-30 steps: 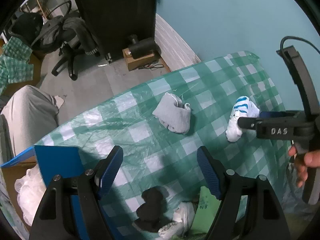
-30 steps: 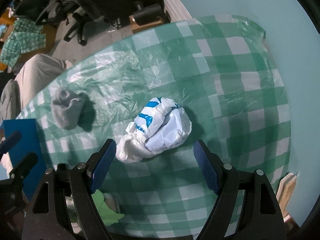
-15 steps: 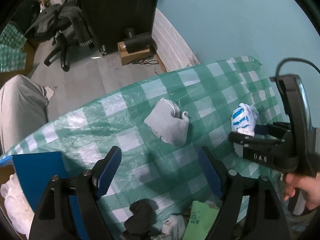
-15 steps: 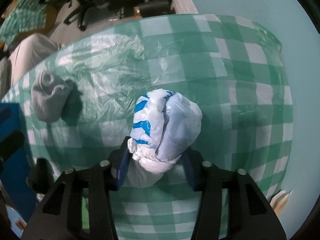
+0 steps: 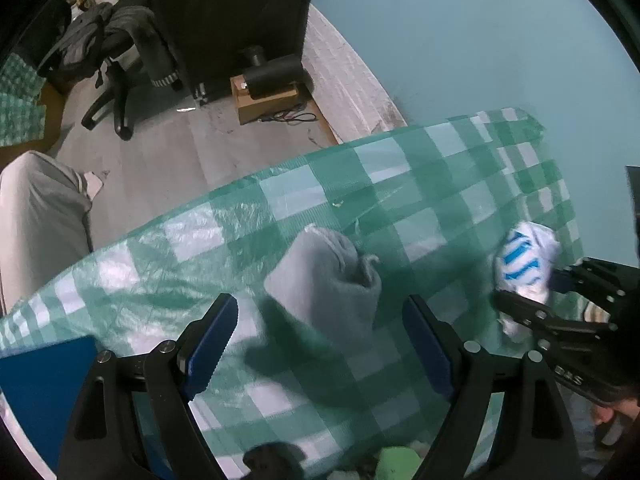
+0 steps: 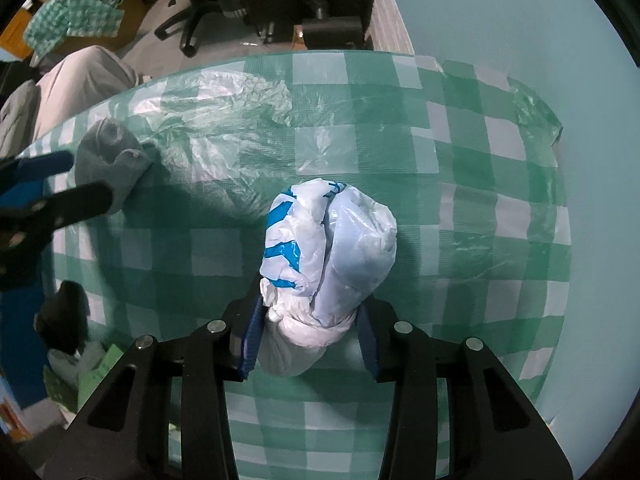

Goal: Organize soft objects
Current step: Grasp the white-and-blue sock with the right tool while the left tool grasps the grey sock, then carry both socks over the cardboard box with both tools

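A white plastic bag bundle with blue print (image 6: 328, 260) is clamped at its knotted end in my right gripper (image 6: 310, 336), lifted a little off the green checked tablecloth (image 6: 460, 184). It also shows at the right of the left wrist view (image 5: 524, 264), held by the right gripper (image 5: 532, 300). A rolled grey sock (image 5: 324, 284) lies on the cloth just ahead of my left gripper (image 5: 320, 344), which is open and empty, its fingers either side of the sock's near end. The sock shows at the left of the right wrist view (image 6: 108, 160).
A blue box (image 5: 36, 392) stands at the table's near left. A black soft item (image 6: 64, 316), a green item (image 5: 396, 460) and white items (image 6: 68, 364) lie at the near edge. An office chair (image 5: 116, 52) and a black cabinet (image 5: 224, 16) stand on the floor beyond.
My right gripper closed on the white bag bundle and raised it. My left gripper moved forward toward the grey sock, which now sits between its open fingers.
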### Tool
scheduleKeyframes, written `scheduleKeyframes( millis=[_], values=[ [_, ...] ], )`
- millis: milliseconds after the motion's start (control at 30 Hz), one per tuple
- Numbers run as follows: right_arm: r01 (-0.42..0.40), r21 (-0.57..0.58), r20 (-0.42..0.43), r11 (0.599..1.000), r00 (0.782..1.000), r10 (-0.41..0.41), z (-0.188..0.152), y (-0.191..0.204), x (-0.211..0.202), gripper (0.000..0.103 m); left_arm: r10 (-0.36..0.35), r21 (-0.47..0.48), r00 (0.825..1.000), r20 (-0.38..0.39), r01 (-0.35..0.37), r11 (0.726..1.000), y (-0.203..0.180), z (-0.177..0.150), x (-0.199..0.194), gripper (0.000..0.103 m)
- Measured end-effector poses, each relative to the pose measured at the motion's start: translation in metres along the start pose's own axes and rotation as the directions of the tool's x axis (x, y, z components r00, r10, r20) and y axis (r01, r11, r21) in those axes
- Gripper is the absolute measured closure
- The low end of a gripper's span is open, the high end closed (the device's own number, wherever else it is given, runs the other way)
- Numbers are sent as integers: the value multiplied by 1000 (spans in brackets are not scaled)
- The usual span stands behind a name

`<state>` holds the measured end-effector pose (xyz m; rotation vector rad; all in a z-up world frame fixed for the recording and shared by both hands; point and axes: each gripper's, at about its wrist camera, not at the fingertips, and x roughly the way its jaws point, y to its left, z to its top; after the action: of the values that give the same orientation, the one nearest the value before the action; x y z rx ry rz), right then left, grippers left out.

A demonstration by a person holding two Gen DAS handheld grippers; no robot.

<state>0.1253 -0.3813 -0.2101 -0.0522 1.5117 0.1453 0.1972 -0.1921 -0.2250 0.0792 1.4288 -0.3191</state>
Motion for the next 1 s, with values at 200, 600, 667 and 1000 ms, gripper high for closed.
scheduleKeyframes(
  millis=[200, 600, 667, 1000],
  values=[
    [-2, -17, 7, 1000, 1000, 2, -7, -2, -7, 63, 23, 22, 1000, -17, -23, 1000, 0, 2, 13, 44],
    [2, -95, 40, 996, 999, 2, -9, 13, -19, 63, -22, 36, 1000, 9, 21, 999, -3, -5, -5, 81],
    [1, -106, 46, 994, 999, 4, -8, 16, -22, 63, -27, 27, 999, 22, 26, 999, -3, -6, -11, 81],
    [-10, -175, 82, 985, 996, 25, -10, 32, -52, 63, -10, 31, 998, 63, 8, 999, 0, -34, -40, 81]
  ],
)
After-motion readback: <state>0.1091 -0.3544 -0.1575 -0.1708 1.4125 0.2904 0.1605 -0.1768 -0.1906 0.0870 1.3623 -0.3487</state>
